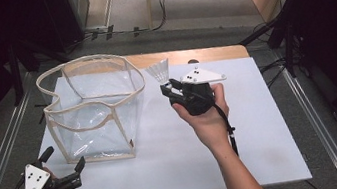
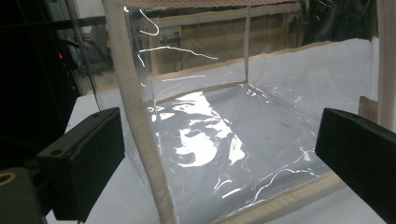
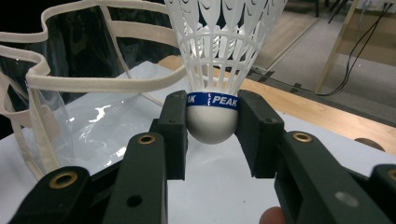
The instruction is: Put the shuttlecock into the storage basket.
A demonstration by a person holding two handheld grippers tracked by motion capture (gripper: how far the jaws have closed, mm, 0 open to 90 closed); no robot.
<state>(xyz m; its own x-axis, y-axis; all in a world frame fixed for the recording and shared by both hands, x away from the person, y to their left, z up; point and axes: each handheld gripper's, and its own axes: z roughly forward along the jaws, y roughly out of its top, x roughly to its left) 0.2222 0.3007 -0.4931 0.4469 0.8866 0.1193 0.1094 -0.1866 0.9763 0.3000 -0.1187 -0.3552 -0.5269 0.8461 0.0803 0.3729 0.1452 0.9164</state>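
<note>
Holding a white plastic shuttlecock (image 1: 159, 70) by its rounded cork base, the right hand-held gripper (image 1: 169, 87) sits just right of centre in the high view, jaws pinched on the blue band with the skirt pointing up and away. In the right gripper view the shuttlecock (image 3: 219, 60) stands upright between the two black jaws, gripped squarely on both sides. A clear plastic bag (image 1: 95, 108) with cream fabric trim stands open-topped at centre left of the white bench (image 1: 262, 126), close to the shuttlecock but not touching it. The likely step is dropping the shuttlecock in; doing it well would mean lifting it over the wavy, sagging rim before bringing it above the opening, keeping the base down, and letting go only once it is well inside. The left hand-held gripper (image 1: 66, 165) rests at lower left with jaws wide apart and empty, straddling the bag's near corner seam (image 2: 140, 140) without pressing it; it could steady that floppy wall. Cables and dark stands lie beyond the bench, well clear.
</note>
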